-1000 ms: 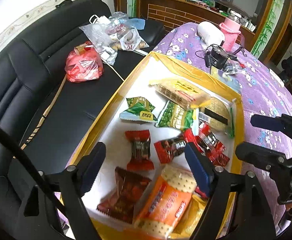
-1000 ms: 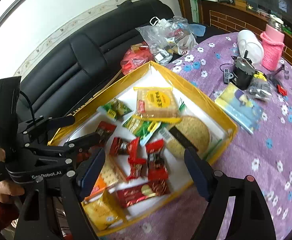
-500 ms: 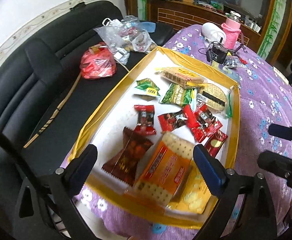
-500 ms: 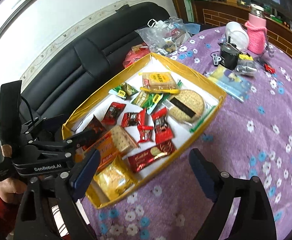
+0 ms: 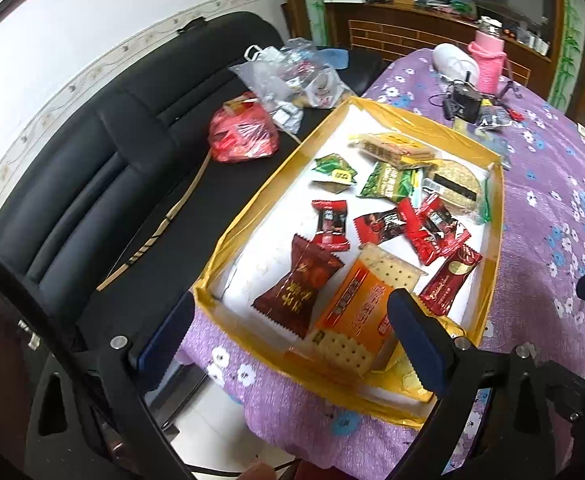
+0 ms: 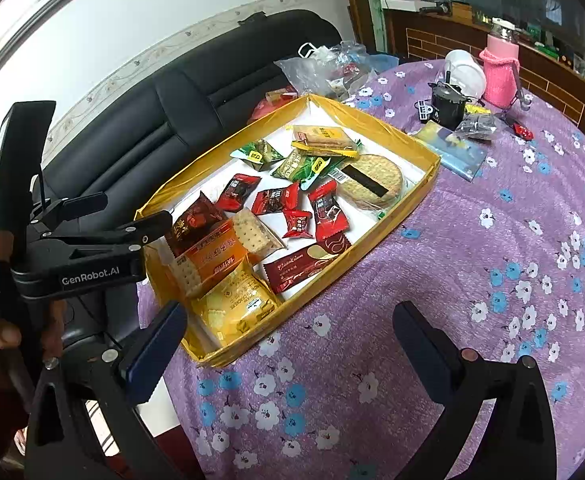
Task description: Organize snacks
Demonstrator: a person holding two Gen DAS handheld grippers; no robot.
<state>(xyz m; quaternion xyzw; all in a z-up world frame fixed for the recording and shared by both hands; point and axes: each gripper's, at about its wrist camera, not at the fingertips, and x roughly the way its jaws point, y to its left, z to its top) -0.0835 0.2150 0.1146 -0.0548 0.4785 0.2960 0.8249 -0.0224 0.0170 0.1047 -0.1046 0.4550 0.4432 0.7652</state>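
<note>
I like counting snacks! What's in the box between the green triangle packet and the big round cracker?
In the right wrist view, a green snack packet lies between the triangle packet and the round cracker.

Left gripper (image 5: 292, 336), jaws wide and empty after just opening, hangs over near end of yellow tray (image 5: 492, 248) of snacks, orange cracker pack (image 5: 362, 312) nearest, on purple floral tabletop (image 5: 552, 240).
</note>
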